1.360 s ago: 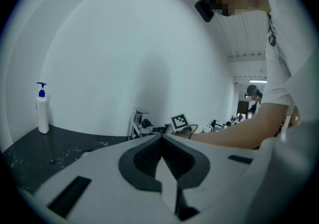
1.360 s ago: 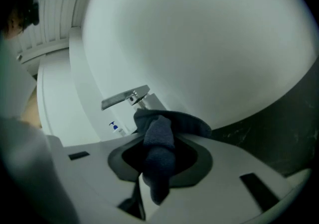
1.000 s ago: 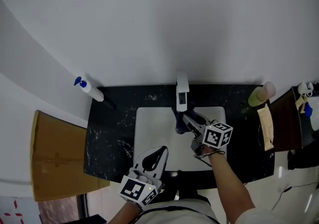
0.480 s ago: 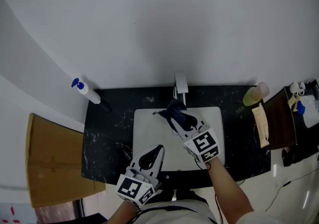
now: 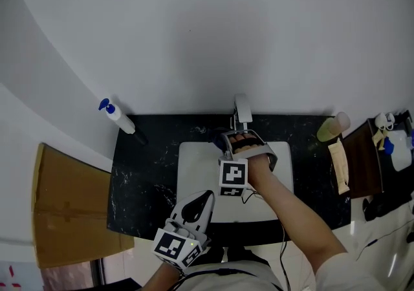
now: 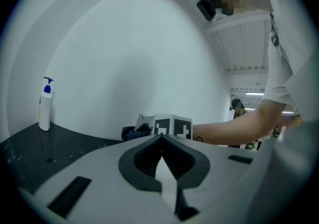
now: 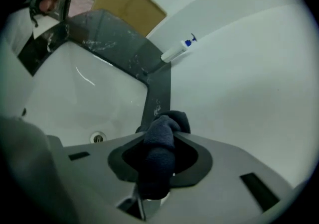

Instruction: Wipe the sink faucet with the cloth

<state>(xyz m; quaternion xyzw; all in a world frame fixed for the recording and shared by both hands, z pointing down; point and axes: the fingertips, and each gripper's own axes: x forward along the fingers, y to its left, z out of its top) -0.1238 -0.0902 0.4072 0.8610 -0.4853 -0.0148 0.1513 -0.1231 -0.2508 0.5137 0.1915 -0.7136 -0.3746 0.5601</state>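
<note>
The cloth is clamped in the jaws of the right gripper, just beside the faucet; wiping is judged under way, not finished. The jaws of the left gripper are closed, empty.

Head camera steeply above sink; gripper cameras low, close; bottle in all.

Black marble counter, white sink set in it, faucet at the far edge. Blue-capped pump bottle far left, greenish bottle far right.
</note>
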